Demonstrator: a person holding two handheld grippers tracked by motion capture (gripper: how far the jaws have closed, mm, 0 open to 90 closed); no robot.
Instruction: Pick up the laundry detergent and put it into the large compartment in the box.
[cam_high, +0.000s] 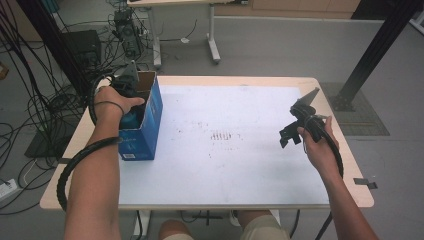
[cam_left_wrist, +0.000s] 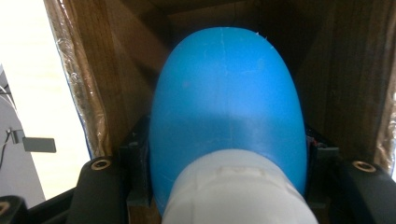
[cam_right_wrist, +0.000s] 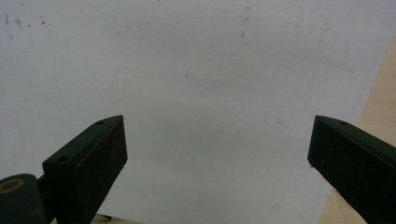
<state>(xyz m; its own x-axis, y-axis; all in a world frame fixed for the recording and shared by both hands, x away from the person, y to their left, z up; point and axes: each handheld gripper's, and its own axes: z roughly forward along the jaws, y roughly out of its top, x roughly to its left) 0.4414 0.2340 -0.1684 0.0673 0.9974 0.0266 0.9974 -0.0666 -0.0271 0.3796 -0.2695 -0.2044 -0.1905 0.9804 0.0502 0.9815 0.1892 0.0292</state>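
Nearest the person, the right gripper (cam_high: 294, 131) hangs over the bare white sheet (cam_high: 240, 145) on the table (cam_high: 350, 195), jaws spread wide with nothing between them; the right gripper view looks down on plain sheet. Across the sheet, the left gripper (cam_high: 131, 107) is dipped into the open top of the blue cardboard box (cam_high: 145, 135) standing at the table's left edge. In the left gripper view the jaws are clamped on a blue bottle (cam_left_wrist: 229, 107) with a white cap end (cam_left_wrist: 236, 191) toward the camera; the blue body sits inside the box, brown cardboard walls (cam_left_wrist: 116, 70) close on both sides. Bottle looks like smooth rounded plastic, probably light and fairly stiff, slick enough to slip if the squeeze is loose; whether it is full is not clear from here. Best hold is across the wide lower body near the cap shoulder, where the pads sit now. Tight walls may snag it. Farther off, the floor carries cables (cam_high: 30, 100) and another table's legs (cam_high: 212, 35).
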